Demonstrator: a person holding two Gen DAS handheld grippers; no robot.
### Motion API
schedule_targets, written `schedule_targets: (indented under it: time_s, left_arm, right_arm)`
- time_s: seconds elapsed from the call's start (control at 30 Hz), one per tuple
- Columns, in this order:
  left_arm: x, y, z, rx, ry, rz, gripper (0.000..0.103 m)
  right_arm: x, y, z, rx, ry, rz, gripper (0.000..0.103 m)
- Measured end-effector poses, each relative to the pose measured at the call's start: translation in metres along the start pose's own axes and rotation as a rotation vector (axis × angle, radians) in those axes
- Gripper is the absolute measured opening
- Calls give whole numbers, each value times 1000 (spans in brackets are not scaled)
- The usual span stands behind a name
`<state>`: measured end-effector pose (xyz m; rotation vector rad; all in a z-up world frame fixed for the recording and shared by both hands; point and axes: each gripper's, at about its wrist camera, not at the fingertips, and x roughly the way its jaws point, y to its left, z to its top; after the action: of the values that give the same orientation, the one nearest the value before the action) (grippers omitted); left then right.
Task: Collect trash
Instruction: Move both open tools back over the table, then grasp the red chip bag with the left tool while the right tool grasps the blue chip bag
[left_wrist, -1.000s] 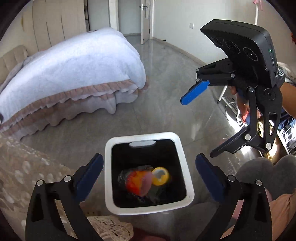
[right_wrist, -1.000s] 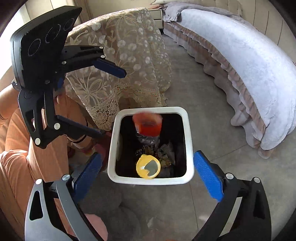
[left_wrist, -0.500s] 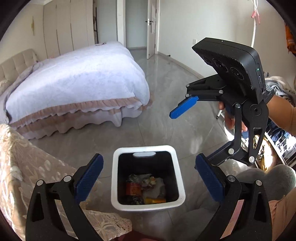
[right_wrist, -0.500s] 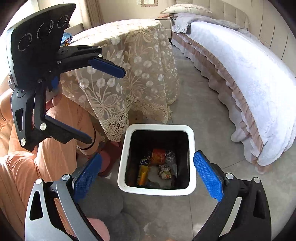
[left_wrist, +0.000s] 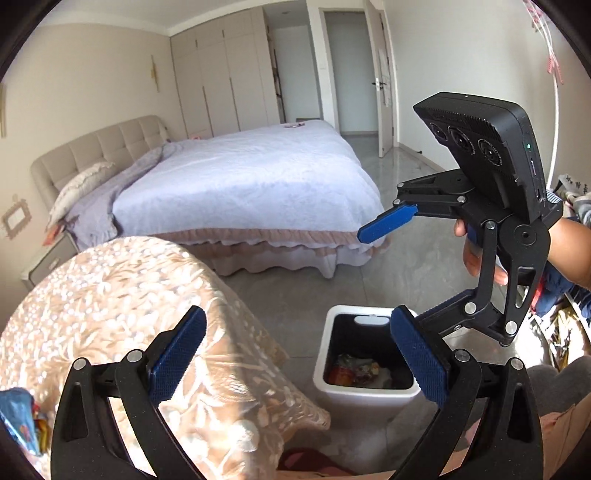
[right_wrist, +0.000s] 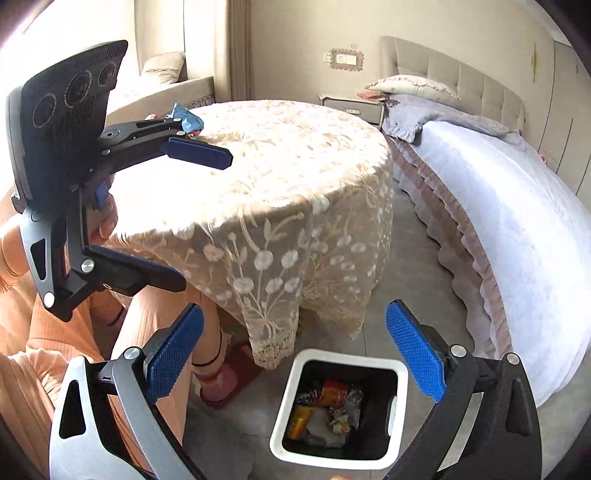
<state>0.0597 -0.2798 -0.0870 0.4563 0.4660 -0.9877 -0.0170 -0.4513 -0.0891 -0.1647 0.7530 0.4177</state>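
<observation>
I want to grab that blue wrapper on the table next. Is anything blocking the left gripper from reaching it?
Nothing visible: the blue wrapper lies on the lace tablecloth, beside the open left hand-held gripper.

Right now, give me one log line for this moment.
left gripper: open, empty | right gripper: open, empty | bin: on floor by table, trash inside | blue wrapper: on table

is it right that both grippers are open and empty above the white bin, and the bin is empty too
Not quite. The white bin is not empty: the right wrist view shows trash at its bottom, including an orange can and crumpled wrappers. The rest holds: the left gripper and the right gripper both have their fingers spread apart with nothing between them.
</observation>
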Motion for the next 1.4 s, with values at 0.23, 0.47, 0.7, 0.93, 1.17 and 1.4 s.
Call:
schedule_targets:
  time_s: [0.23, 0.47, 0.7, 0.93, 1.17, 1.4]
  left_arm:
    - [-47, 36, -20, -92, 6, 240, 98]
    - [-91, 74, -45, -176, 14, 380, 98]
    - [-138, 115, -73, -285, 2, 514, 98]
    - [-168, 158, -97, -346, 12, 611, 98]
    - [-180, 195, -115, -405, 19, 655, 98]
    - [-177, 245, -136, -459, 61, 700, 98]
  right_arm:
    - [25, 43, 53, -76, -63, 71, 98]
    - [53, 87, 94, -146, -77, 137, 98]
    - [85, 128, 132, -213, -74, 176, 98]
    - [120, 161, 168, -268, -64, 223, 98]
    - [157, 179, 196, -298, -44, 258, 98]
    - [204, 181, 224, -284, -15, 279, 98]
